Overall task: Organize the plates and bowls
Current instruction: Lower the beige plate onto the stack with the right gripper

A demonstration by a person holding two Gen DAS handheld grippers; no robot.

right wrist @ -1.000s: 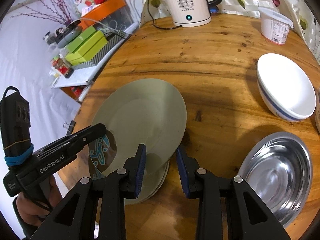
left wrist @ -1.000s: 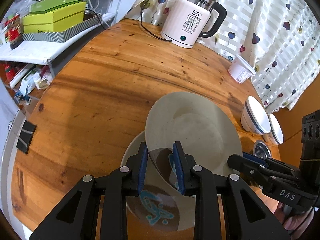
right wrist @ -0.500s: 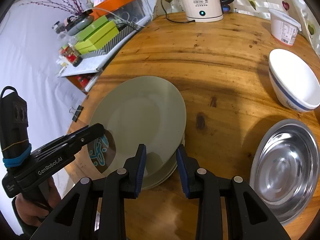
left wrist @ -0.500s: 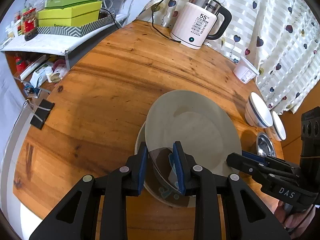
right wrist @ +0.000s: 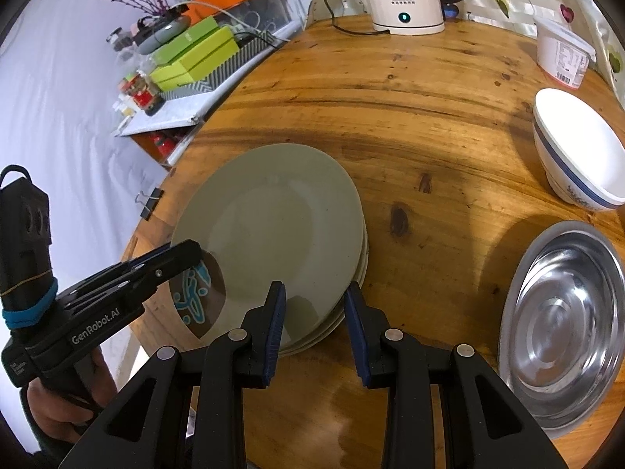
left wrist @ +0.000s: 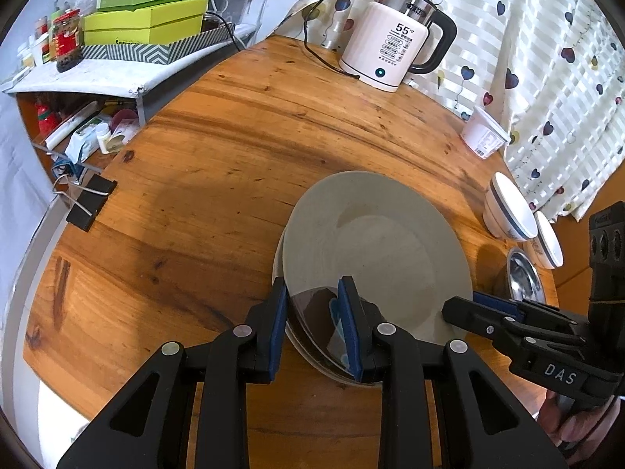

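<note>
A grey-green plate (left wrist: 375,250) lies on top of a stack of plates (right wrist: 361,269) on the round wooden table (left wrist: 218,164). The same plate shows in the right wrist view (right wrist: 269,226). My left gripper (left wrist: 312,305) has its jaws around the plate's near rim, where a dark patterned patch (left wrist: 316,312) shows. My right gripper (right wrist: 314,301) straddles the plate's opposite edge; a gap shows between its pads and the rim. A white bowl with a blue stripe (right wrist: 574,152) and a steel bowl (right wrist: 566,324) sit to the right.
A white kettle (left wrist: 394,51) stands at the back with its cord (left wrist: 324,58). A white tub (left wrist: 484,136) is near the curtain. A second white bowl (left wrist: 547,244) sits by the steel bowl (left wrist: 521,277). A binder clip (left wrist: 88,205) hangs at the left edge. Green boxes (left wrist: 144,19) sit on a shelf.
The plate has come down from a tilted, raised position onto the stack, covering the patterned plate below. Both grippers pulled back, so more table shows.
</note>
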